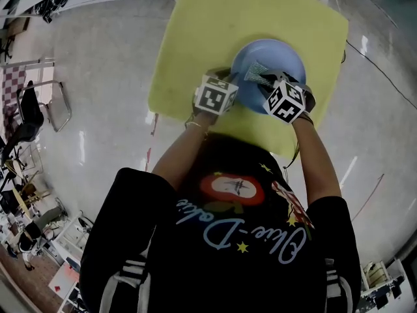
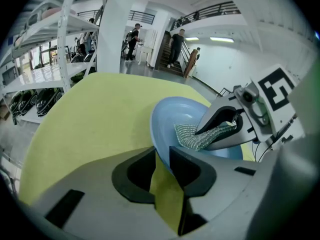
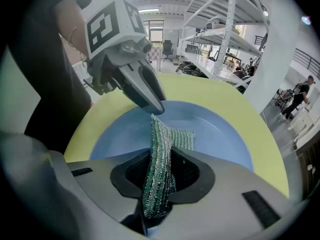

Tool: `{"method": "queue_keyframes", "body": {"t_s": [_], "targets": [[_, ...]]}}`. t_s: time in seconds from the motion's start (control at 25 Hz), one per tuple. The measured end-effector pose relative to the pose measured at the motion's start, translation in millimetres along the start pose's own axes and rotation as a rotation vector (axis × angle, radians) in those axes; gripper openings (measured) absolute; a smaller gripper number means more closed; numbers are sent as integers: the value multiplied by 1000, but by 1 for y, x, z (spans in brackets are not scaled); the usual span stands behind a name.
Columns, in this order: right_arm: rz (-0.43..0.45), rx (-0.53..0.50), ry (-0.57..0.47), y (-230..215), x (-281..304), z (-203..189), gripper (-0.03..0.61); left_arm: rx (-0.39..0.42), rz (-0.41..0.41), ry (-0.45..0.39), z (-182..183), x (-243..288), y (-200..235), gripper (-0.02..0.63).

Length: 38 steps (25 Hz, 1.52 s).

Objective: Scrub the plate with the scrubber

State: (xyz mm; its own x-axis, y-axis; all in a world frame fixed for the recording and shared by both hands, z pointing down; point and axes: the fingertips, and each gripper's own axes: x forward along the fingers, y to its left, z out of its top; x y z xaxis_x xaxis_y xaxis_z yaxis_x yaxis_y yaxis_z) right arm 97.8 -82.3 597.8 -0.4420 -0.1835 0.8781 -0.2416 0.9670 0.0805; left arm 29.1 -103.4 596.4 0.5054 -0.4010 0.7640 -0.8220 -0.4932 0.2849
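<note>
A round blue plate (image 1: 279, 54) lies on the yellow table (image 1: 215, 25), near its front edge. My left gripper (image 1: 236, 89) is shut on the plate's near-left rim; in the left gripper view the rim (image 2: 156, 134) runs in between the jaws of that gripper (image 2: 162, 159). My right gripper (image 1: 270, 82) is shut on a green-silver mesh scrubber (image 3: 162, 149), whose free end rests on the plate's inner face (image 3: 220, 134). The left gripper's tips (image 3: 152, 104) sit just beyond the scrubber. From the left, the scrubber (image 2: 192, 136) sticks out of the right gripper (image 2: 220, 129) onto the plate (image 2: 167, 119).
The table's front edge (image 1: 195, 116) runs just under both grippers, with bare yellow top beyond the plate. A chair (image 1: 55, 106) stands on the shiny floor at the left. Metal shelving (image 2: 55, 59) and several people (image 2: 176, 44) are far behind the table.
</note>
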Motion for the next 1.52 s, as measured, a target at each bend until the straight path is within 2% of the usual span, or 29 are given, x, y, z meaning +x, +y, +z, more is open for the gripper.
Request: {"method": "queue_keyframes", "body": {"t_s": [0.32,0.64,0.76,0.88,1.04,1.2,1.36,1.52], "targets": [[83,43,-6,33,0,2,71,6,-1,-1,-1,1,2,75],[218,110,-4,59,-7,3,71,6,2,-3,1,1,-1,75],[245,174,-20,64,-7,4,71,4,2,-5,0,2,-2,77],[252,244,-84,61,-11,9,71,0,3,-6,1,3,-1,75],[181,247,-200,37,-26,14,67,-8,14,-12,0,2,-2,77],[39,304,-248,-11,-42,15,64,10,43,-17,3,1,-2,77],[-118,247,-213,-51,-50,12,64,10,40,-11,4,0,-2,77],[-235,112,-100,-75,-45,2,63,15,38,-6,2,0,-2,77]]}}
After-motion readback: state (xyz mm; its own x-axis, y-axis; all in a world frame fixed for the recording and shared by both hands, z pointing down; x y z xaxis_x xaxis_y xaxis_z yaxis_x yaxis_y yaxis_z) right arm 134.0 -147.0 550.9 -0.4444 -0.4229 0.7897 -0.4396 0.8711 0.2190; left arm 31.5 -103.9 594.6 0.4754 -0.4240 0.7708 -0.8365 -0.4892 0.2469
